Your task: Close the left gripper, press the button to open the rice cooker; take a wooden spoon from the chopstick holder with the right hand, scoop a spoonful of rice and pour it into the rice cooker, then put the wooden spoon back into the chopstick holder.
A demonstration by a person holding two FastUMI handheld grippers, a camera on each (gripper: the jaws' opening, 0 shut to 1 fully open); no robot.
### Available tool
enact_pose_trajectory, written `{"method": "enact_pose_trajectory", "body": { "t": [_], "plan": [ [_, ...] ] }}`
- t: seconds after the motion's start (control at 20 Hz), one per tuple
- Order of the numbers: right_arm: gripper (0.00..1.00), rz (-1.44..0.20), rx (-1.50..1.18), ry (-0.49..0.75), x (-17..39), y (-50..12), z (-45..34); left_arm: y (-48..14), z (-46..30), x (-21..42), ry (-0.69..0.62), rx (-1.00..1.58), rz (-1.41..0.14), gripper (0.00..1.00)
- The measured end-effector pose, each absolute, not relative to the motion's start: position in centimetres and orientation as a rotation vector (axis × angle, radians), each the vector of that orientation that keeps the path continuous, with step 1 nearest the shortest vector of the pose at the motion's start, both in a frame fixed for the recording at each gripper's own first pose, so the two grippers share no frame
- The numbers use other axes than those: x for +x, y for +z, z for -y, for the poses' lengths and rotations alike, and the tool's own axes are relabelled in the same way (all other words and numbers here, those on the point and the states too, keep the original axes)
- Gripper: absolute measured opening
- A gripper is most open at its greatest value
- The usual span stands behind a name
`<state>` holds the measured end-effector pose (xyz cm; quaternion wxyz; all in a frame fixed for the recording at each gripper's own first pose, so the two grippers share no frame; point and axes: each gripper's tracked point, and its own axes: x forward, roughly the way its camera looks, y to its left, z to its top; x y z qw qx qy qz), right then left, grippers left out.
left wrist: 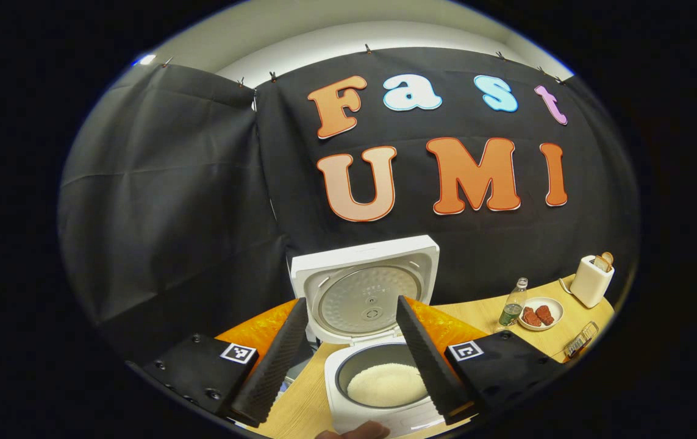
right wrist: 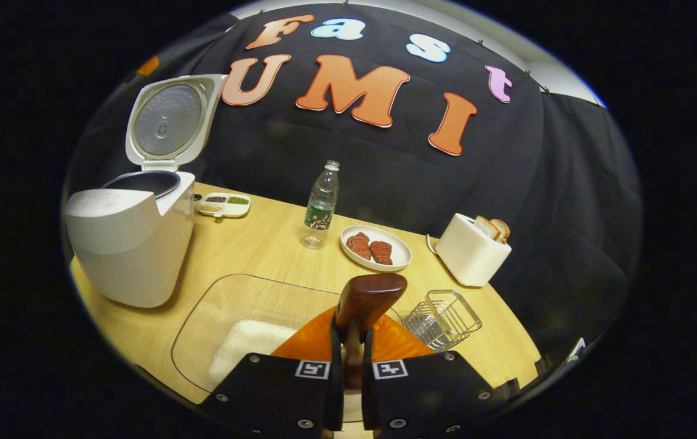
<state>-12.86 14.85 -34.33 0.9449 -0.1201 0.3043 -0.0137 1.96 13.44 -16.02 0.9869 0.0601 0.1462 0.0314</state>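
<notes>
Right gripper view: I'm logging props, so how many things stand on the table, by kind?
Appliances: 2, rice cooker, toaster
Dishes: 3, plate, sauce dish, clear tub
Bottle: 1
Wire basket: 1
Total: 7

one rice cooker [right wrist: 132, 244], one bottle [right wrist: 321, 206], one toaster [right wrist: 469, 249] — two bread slices [right wrist: 493, 228], two meat pieces [right wrist: 370, 247] on one plate [right wrist: 398, 263] — one wooden spoon [right wrist: 365, 300].

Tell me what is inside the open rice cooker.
The rice cooker holds a dark inner pot with a layer of white rice at the bottom. The left gripper's finger covers the pot's right edge.
</notes>
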Motion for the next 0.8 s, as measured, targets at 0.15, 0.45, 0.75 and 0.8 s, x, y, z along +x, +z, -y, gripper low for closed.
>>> {"method": "enact_pose_trajectory", "body": {
  "t": [0.15,0.45,0.75,0.8],
  "plan": [
    [0.11,-0.622,-0.208,-0.024,-12.8,-34.3,-15.5,-16.4,-14.0,1.9,0.078,0.129,-0.308,0.99],
    [0.11,-0.684,0.013,0.000,-14.1,-33.8,-18.1,-16.8,-14.5,1.8,0.084,0.148,-0.321,0.99],
    [0.12,-0.785,0.216,0.036,-14.6,-33.9,-20.6,-17.2,-14.2,2.0,0.069,0.144,-0.324,0.99],
    [0.11,-0.804,0.255,0.035,-14.5,-34.0,-20.7,-17.2,-14.3,2.0,0.068,0.143,-0.324,0.98]
  ]
}}
